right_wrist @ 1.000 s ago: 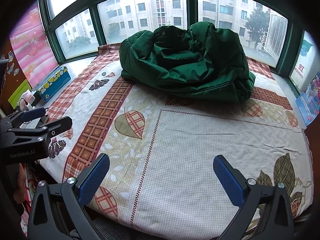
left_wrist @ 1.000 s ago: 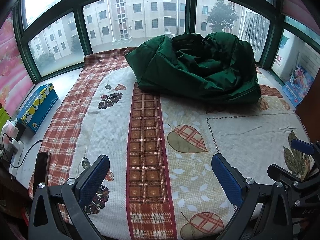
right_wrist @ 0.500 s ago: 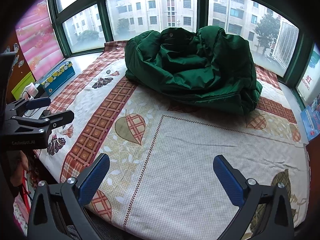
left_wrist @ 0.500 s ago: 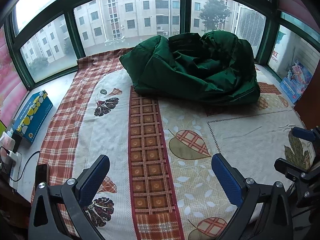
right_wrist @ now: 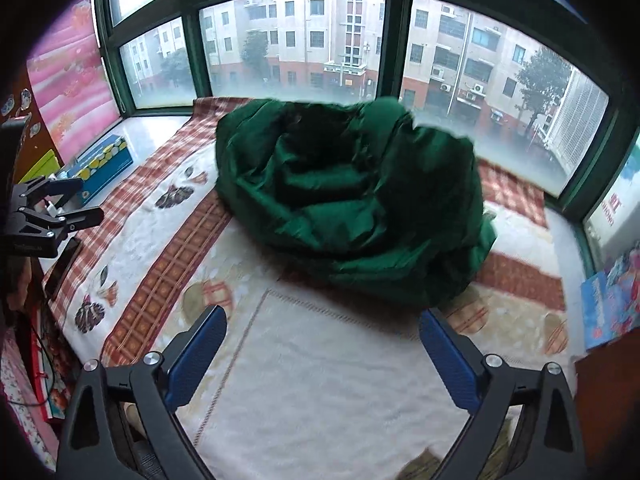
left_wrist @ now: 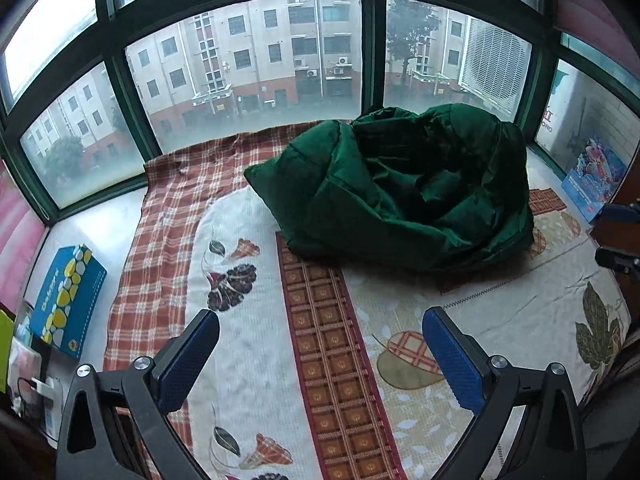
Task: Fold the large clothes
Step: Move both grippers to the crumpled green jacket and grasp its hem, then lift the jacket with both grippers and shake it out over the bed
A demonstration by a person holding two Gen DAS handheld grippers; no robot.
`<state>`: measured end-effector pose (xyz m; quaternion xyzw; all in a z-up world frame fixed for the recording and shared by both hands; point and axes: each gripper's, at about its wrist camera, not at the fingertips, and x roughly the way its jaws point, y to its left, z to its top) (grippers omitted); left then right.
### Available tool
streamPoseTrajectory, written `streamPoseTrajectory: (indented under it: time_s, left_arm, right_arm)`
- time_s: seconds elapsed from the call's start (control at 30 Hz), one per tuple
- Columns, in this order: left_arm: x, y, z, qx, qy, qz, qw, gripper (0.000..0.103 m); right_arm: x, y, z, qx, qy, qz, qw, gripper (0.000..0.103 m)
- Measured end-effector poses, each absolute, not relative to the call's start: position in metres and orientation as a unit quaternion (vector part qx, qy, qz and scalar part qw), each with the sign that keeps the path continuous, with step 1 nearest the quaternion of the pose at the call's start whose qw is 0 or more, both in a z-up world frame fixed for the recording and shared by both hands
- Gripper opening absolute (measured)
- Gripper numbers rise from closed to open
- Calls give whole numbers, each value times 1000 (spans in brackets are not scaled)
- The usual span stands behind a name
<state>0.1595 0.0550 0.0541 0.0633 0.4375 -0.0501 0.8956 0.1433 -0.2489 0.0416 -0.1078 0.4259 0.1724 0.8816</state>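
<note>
While one crumpled green coat (left_wrist: 404, 196) lies on the bedspread (left_wrist: 256, 364), I hold my left gripper (left_wrist: 320, 356) and right gripper (right_wrist: 324, 354) spread wide, both empty.

- Home bedroom, upper floor.
- Bed (left_wrist: 248, 360) under a leaf-and-plaid patterned sheet, filling a green-framed bay window (left_wrist: 372, 52).
- Apartment blocks (right_wrist: 320, 40) outside the glass.
- Tissue box (left_wrist: 66, 300) on the sill beside the bed's left edge.
</note>
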Motion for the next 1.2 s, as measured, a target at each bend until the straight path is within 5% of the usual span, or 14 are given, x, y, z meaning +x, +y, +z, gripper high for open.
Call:
streamPoseTrajectory:
  time_s: [0.53,0.7,0.87,0.93,0.97,1.07,1.2]
  left_arm:
    - [377,62,67,69,441,-98,890,103]
    - [430,45,52,66,439,-121,888,103]
    - [466,28,21,64,464,-140,872,103]
    - [472,25,7,50,480,-160,861,86]
    - [473,23,1,49,486,-166,857,65]
    - [461,20,-4,60,477,-178,859,32]
    - [424,29,4,61,469,-187,861,18]
  right_arm:
    - [294,-219,53,-189,424,159,871,102]
    - [332,-209,34,-201,430,157,866,93]
    - [354,-206,7,-215,456,142,851,71]
    - [354,-207,3,-217,465,139,847,54]
    - [352,-208,4,-214,466,140,847,40]
    - [340,-213,14,-197,466,143,850,23]
    - [316,-219,29,-176,465,163,852,17]
